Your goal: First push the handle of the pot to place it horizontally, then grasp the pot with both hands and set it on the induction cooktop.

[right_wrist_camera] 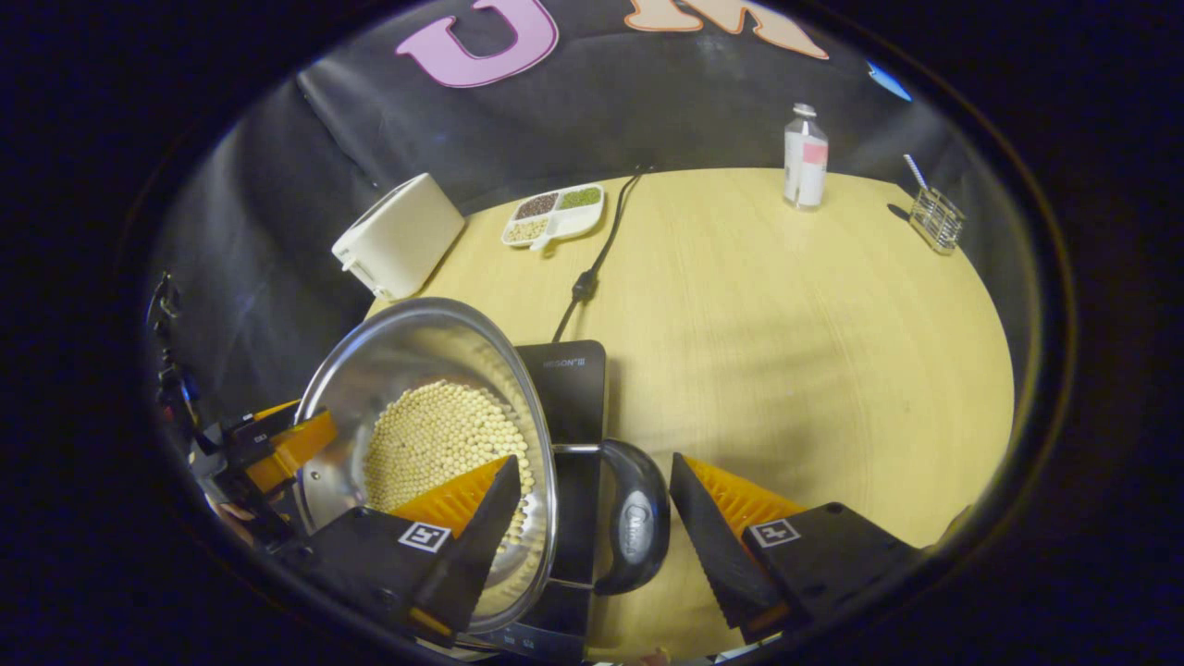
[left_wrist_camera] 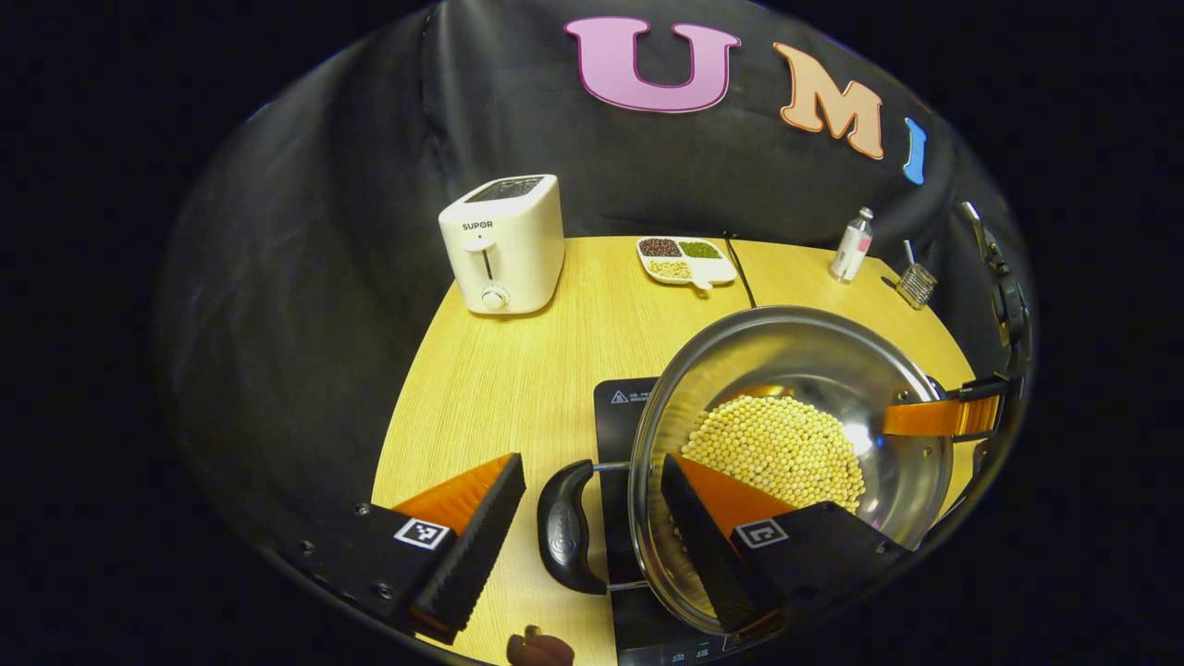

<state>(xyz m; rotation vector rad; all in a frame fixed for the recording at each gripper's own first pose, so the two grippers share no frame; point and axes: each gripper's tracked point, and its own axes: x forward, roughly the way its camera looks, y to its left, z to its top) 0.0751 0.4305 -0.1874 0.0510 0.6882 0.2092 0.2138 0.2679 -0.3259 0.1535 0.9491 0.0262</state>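
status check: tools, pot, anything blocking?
Left tool and right tool open, each straddling a black handle. Round steel pot of beans over black induction cooktop. Nothing blocking.

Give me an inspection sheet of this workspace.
Surface: wooden table, pale.
Job's things: steel pot holding beans, over the induction cooktop; black side handles lie horizontal.
Clutter: toaster, divided dish, bottle, wire holder.
Grippers: left gripper and right gripper each open, straddling a handle.
Cables: black cord to cooktop.
Surroundings: black cloth wall.
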